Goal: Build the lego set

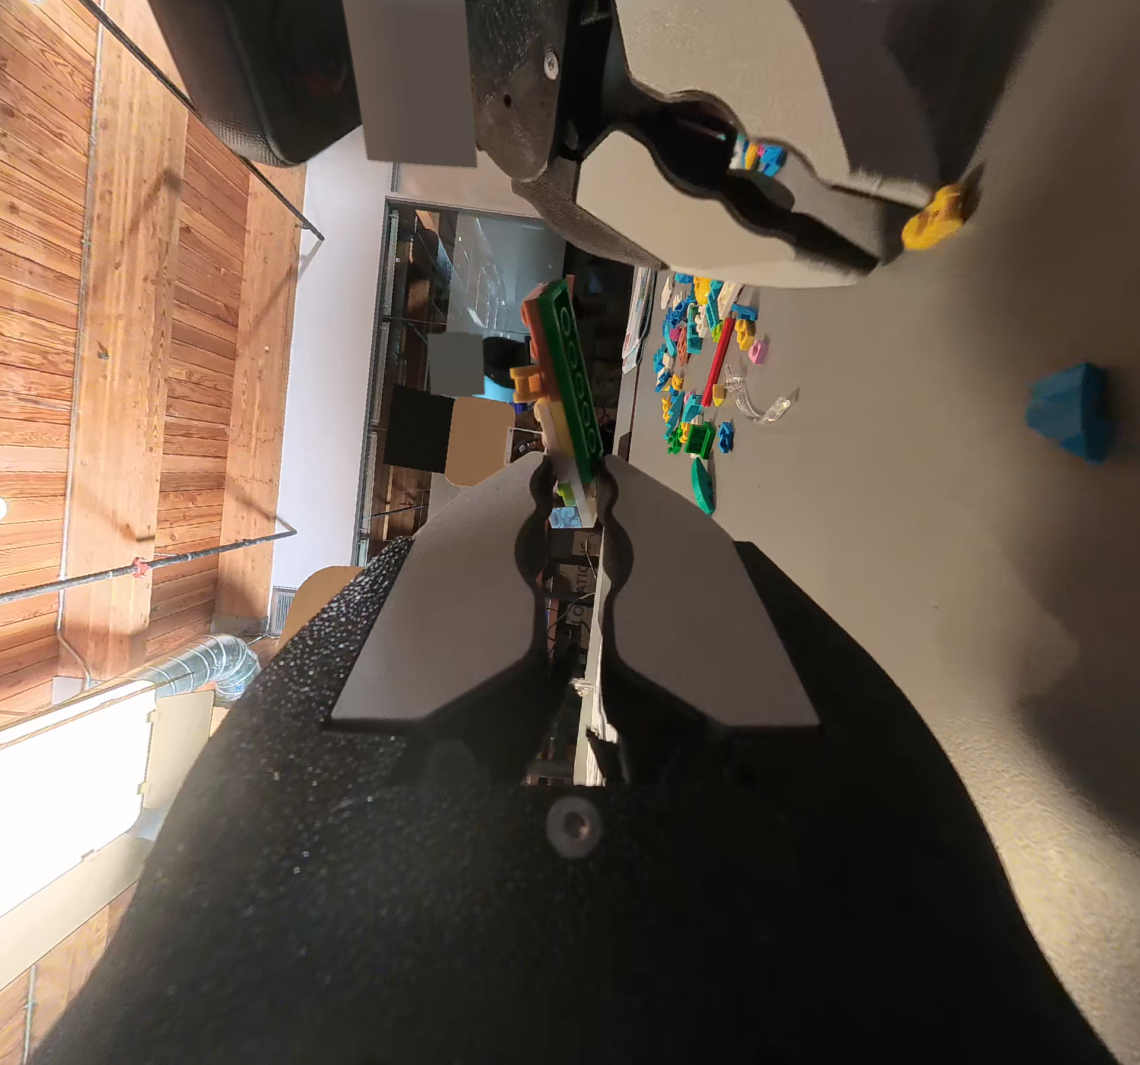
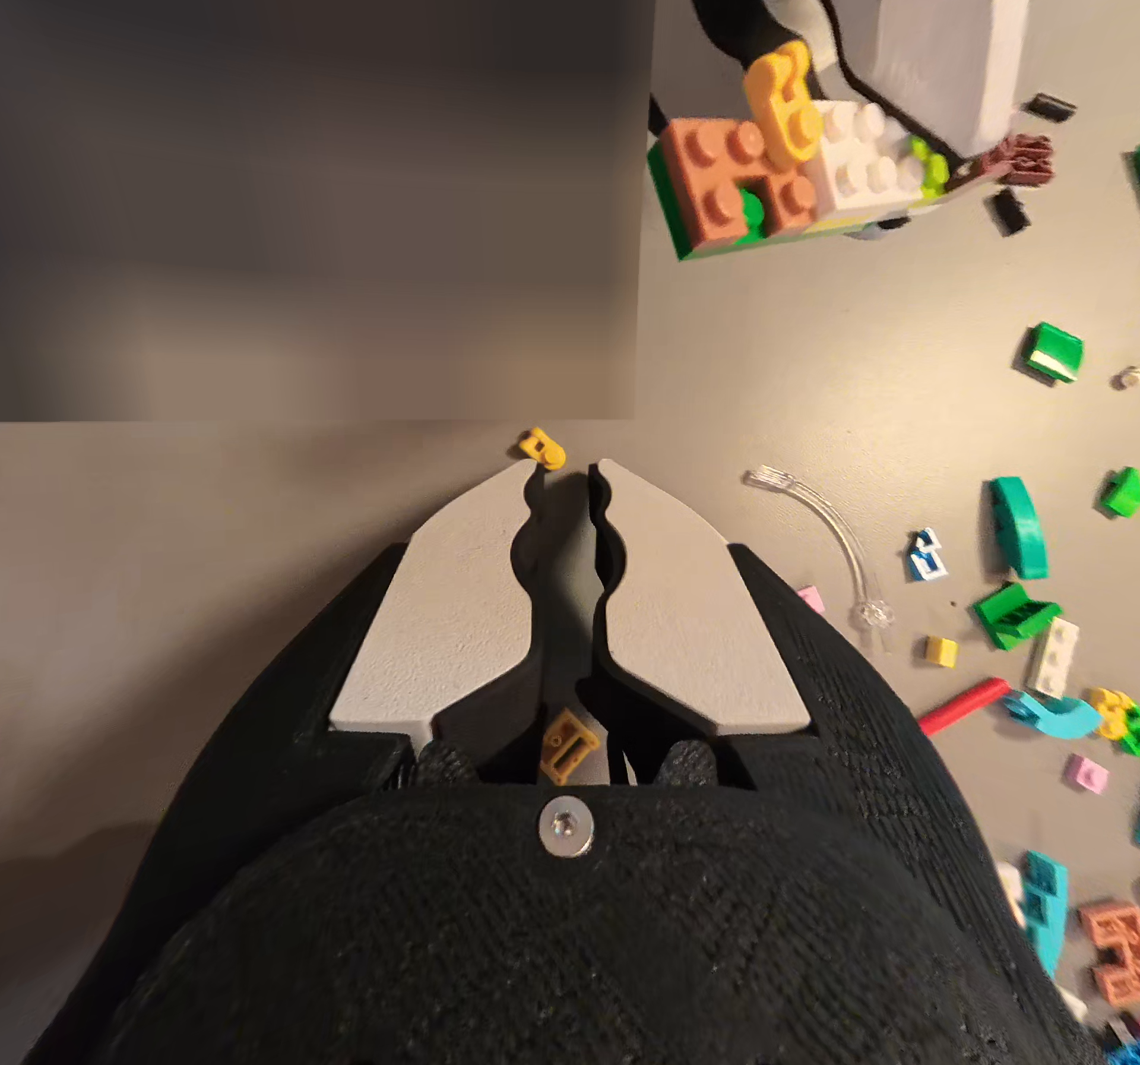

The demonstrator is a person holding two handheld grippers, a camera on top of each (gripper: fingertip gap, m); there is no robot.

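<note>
Left wrist view: the left tool [image 1: 574, 480] clamps one end of a partly built lego assembly [image 1: 564, 375], its green base plate [image 1: 577, 378] standing edge-on beyond the tips, with salmon, white and yellow bricks stacked on one face and an orange-yellow clip piece [image 1: 527, 384] jutting out sideways. Ahead and to the right of that tool, a spread of loose bricks [image 1: 697, 356] lies on the grey tabletop [image 1: 894, 541], among them a red bar [image 1: 718, 356] and a clear curved piece [image 1: 755, 400]; a blue block [image 1: 1070, 415] sits apart, farther right. No container holds the bricks; they lie straight on the tabletop.

In the right wrist view, the right tool [image 2: 564, 467] hangs low over the tabletop with a narrow gap between its tips and nothing in them. A small yellow piece [image 2: 541, 448] lies just beyond the left tip. Another yellow piece [image 2: 567, 751] shows beneath the tool's throat. The assembly appears up and to the right, held off the surface.
</note>
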